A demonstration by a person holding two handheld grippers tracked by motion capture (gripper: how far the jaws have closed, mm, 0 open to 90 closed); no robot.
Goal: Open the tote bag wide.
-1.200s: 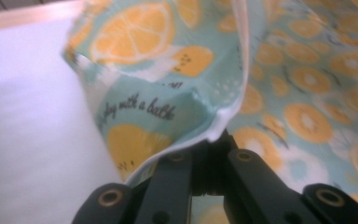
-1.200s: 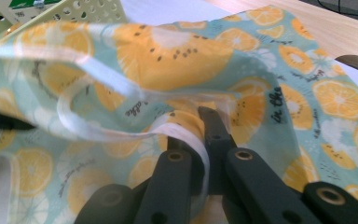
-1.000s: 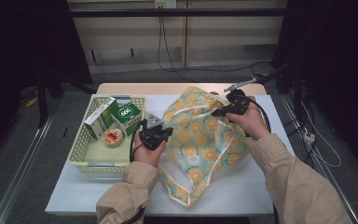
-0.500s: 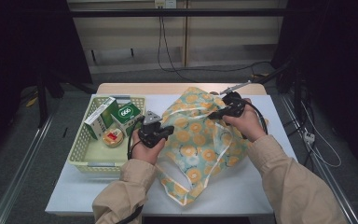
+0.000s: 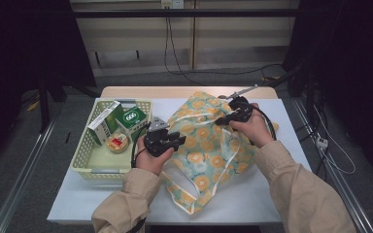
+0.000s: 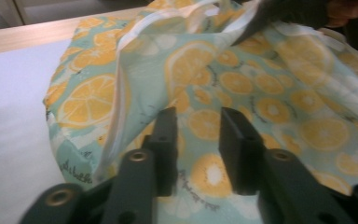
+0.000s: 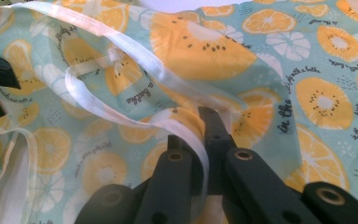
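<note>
Your left hand-held gripper (image 6: 196, 140), jaws just parted and empty, sits against the near-left side of the lemon-print bag (image 5: 209, 145) on the tabletop (image 5: 281, 194), while your right hand-held gripper (image 7: 200, 140) stays clamped on its white handle strap (image 7: 135, 119) at the far-right edge.

Both arms wear loose tan sleeves with buttoned-looking cuffs, creased at the elbows. Each hand carries a matte black hand-held gripper: the left hand-held gripper (image 5: 175, 141) has a small grey three-cornered plate on top of its body, and a black cable loops from its rear. The right hand-held gripper (image 5: 222, 119) trails a black cable behind it. Up close, each has two flat black jaws on dark arms with brass-coloured round pivot screws.
</note>
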